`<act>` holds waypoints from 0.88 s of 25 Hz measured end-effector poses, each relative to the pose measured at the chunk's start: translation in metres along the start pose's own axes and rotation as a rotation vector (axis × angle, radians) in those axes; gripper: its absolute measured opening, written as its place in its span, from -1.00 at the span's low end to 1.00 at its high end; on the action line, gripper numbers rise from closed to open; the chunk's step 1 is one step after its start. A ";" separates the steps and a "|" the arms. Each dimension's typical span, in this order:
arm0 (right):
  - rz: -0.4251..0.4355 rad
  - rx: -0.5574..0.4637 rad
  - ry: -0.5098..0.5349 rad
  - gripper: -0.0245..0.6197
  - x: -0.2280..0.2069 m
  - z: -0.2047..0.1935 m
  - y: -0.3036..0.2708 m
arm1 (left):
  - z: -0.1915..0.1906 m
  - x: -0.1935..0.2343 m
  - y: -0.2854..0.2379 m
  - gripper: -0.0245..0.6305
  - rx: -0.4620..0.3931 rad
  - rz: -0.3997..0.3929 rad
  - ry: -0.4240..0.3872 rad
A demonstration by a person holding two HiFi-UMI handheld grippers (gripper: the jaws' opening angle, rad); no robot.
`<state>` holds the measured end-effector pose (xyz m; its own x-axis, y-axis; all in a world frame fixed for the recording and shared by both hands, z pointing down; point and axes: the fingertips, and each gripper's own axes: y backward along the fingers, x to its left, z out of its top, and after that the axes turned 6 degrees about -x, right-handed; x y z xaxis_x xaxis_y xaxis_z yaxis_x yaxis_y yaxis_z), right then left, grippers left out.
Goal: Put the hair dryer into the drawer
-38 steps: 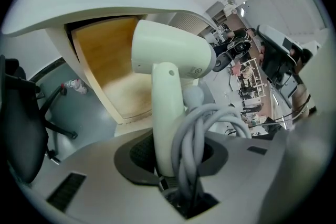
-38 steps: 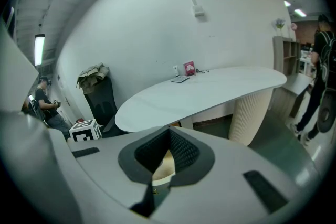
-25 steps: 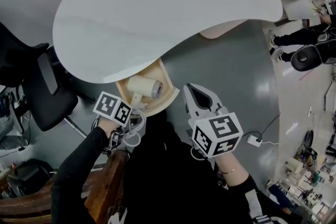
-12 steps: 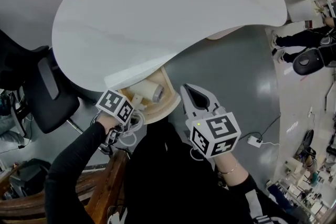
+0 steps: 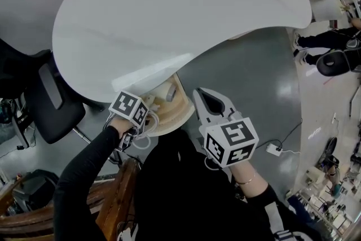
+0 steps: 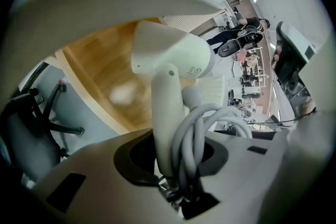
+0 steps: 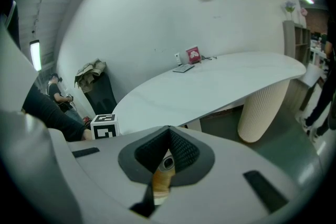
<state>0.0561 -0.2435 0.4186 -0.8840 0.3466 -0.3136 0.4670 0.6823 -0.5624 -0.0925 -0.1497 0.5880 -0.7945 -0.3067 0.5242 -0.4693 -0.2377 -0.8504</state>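
Note:
My left gripper (image 5: 145, 108) is shut on the cream hair dryer's (image 5: 167, 92) handle and its bundled grey cord (image 6: 210, 123). The hair dryer (image 6: 173, 52) hangs head-first inside the open wooden drawer (image 5: 176, 114), half hidden under the white table's (image 5: 180, 14) edge. In the left gripper view the drawer's wooden bottom (image 6: 100, 60) lies just beyond the dryer's head, and the handle and cord fill the left gripper (image 6: 176, 157). My right gripper (image 5: 202, 96) hovers just right of the drawer, shut and empty. Its own view shows the right gripper (image 7: 168, 131) with tips together.
A black office chair (image 5: 48, 99) stands left of the drawer, with brown wooden furniture (image 5: 118, 189) below my left arm. A white power strip (image 5: 273, 149) lies on the grey floor. The table's ribbed pedestal (image 7: 262, 107) stands at the right. A person (image 5: 321, 39) is at the far right.
My left gripper has pushed the hair dryer forward and deeper into the drawer, so more of it is hidden under the table edge. The right gripper has shifted only slightly.

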 end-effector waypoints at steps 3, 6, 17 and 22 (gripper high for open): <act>0.010 0.007 0.003 -0.92 0.005 -0.003 -0.004 | 0.003 0.002 -0.002 -0.50 -0.029 0.022 -0.011; 0.027 0.025 0.009 -0.92 0.011 -0.009 -0.009 | 0.005 0.000 -0.003 -0.50 -0.060 0.029 -0.006; 0.098 0.123 0.063 -0.92 0.027 -0.046 -0.036 | 0.023 -0.003 -0.011 -0.50 -0.191 0.068 0.049; 0.128 0.177 0.075 -0.92 0.033 -0.063 -0.048 | 0.036 -0.004 -0.014 -0.50 -0.271 0.091 0.090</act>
<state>0.0039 -0.2242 0.4835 -0.8133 0.4746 -0.3366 0.5655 0.5087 -0.6492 -0.0688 -0.1777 0.5997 -0.8631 -0.2295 0.4499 -0.4713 0.0457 -0.8808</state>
